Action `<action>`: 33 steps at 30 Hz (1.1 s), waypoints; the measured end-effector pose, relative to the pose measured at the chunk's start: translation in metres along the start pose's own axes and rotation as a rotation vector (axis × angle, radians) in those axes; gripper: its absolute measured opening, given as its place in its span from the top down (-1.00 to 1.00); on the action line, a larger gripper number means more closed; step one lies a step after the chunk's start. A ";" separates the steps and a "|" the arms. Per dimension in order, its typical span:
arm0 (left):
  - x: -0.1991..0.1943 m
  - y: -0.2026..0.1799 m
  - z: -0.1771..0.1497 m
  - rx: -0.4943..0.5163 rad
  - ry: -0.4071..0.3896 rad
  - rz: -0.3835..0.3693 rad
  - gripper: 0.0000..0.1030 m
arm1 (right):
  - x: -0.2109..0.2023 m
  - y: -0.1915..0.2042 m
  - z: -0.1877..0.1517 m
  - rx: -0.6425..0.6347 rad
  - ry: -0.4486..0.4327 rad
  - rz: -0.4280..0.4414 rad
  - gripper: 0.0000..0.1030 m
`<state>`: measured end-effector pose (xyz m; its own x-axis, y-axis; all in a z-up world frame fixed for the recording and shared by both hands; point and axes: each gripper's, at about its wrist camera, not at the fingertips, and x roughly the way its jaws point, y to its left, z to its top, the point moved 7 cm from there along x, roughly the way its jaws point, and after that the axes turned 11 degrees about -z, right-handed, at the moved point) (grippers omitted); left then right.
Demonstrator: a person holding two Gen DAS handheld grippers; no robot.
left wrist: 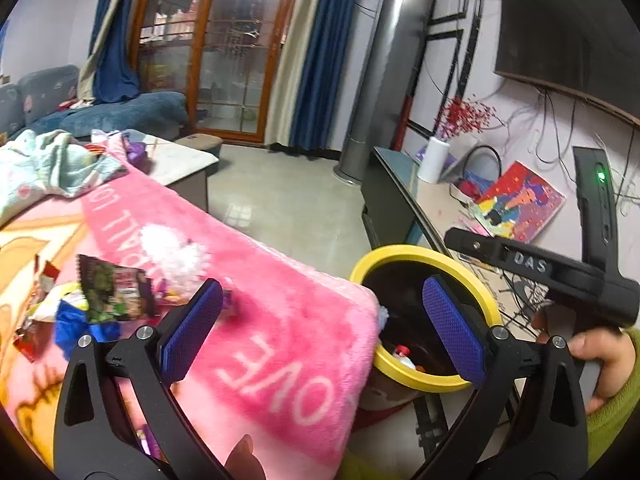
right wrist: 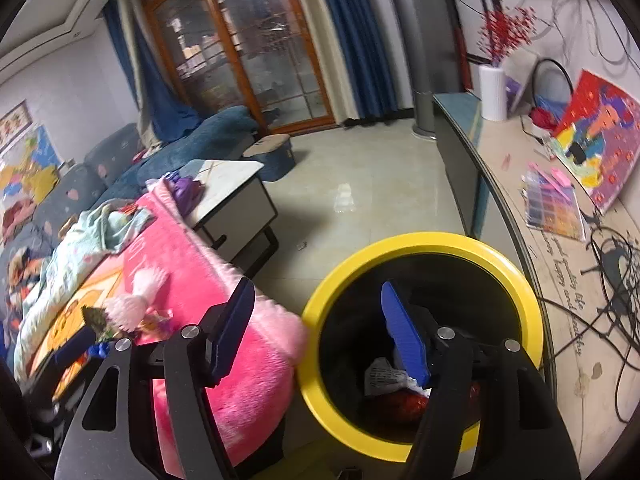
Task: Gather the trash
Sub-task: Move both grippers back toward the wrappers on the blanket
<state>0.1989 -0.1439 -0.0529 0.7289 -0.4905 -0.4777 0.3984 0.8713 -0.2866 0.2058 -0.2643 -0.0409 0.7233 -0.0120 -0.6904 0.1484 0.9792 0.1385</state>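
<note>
A yellow-rimmed black trash bin [left wrist: 404, 254] [right wrist: 424, 242] stands on the floor beside a table covered by a pink blanket [left wrist: 280, 320] [right wrist: 192, 264]. Wrappers and trash lie inside the bin [right wrist: 384, 376]. A pile of wrappers [left wrist: 108, 292], with a green packet and white fluffy bits [left wrist: 172, 248], lies on the blanket; it also shows in the right wrist view [right wrist: 132, 312]. My left gripper [left wrist: 324, 328] is open and empty above the blanket's edge. My right gripper [right wrist: 320, 332] is open and empty over the bin's left rim; it also shows in the left wrist view [left wrist: 560, 276].
A low white coffee table [right wrist: 236, 184] and blue sofa [right wrist: 192, 140] stand behind. A TV cabinet [right wrist: 520, 220] with cables, a white vase [right wrist: 494, 92] and colourful pictures runs along the right. Tiled floor [right wrist: 352, 188] lies between.
</note>
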 end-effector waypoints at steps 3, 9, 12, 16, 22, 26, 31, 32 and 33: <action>-0.012 0.009 0.003 -0.007 -0.029 0.033 -0.79 | -0.006 0.013 -0.002 -0.033 -0.015 0.012 -0.26; -0.034 0.027 0.009 -0.025 -0.079 0.079 -0.79 | -0.016 0.036 -0.005 -0.077 -0.031 0.043 -0.27; -0.044 0.038 0.011 -0.041 -0.097 0.099 -0.79 | -0.020 0.047 -0.007 -0.094 -0.034 0.062 -0.27; -0.057 0.051 0.013 -0.058 -0.126 0.143 -0.78 | -0.026 0.064 -0.014 -0.132 -0.041 0.086 -0.27; -0.076 0.064 0.018 -0.063 -0.162 0.185 -0.78 | -0.034 0.090 -0.022 -0.198 -0.054 0.121 -0.27; -0.086 0.073 0.018 -0.074 -0.174 0.205 -0.78 | -0.037 0.104 -0.029 -0.235 -0.050 0.140 -0.29; -0.098 0.087 0.018 -0.088 -0.194 0.239 -0.78 | -0.040 0.123 -0.038 -0.284 -0.050 0.158 -0.30; -0.100 0.089 0.018 -0.090 -0.197 0.244 -0.78 | -0.040 0.127 -0.040 -0.291 -0.049 0.162 -0.30; -0.102 0.091 0.018 -0.094 -0.200 0.250 -0.78 | -0.041 0.130 -0.041 -0.299 -0.047 0.167 -0.30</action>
<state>0.1708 -0.0138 -0.0153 0.8963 -0.2404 -0.3727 0.1473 0.9540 -0.2612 0.1681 -0.1279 -0.0240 0.7525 0.1513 -0.6409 -0.1739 0.9844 0.0283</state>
